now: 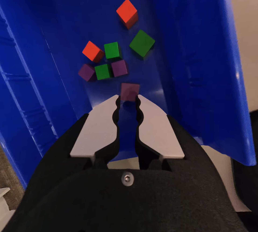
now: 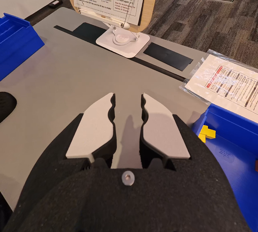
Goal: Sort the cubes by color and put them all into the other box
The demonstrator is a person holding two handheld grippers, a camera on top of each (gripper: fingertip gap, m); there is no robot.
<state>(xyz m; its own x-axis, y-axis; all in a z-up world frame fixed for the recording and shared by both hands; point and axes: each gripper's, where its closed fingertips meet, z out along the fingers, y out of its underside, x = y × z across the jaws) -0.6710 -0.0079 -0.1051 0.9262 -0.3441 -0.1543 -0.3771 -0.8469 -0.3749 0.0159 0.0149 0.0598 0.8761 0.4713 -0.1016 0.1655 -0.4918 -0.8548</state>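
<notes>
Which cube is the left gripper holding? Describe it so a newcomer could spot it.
Look inside the blue box in the left wrist view, where cubes lie scattered on its floor. Nearest the camera, the left gripper pinches a purple cube at its fingertips. The two other purple cubes lie farther in, flanking a green cube, untouched.

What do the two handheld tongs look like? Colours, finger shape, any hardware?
Both match. The left tongs and right tongs each have a black, felt-textured body, two pale grey flat-topped fingers tapering to the tip, and black wavy rubbery pads along the inner edges. A single silver hex screw sits centred on each body. No cables, markings or sleeves show.
</notes>
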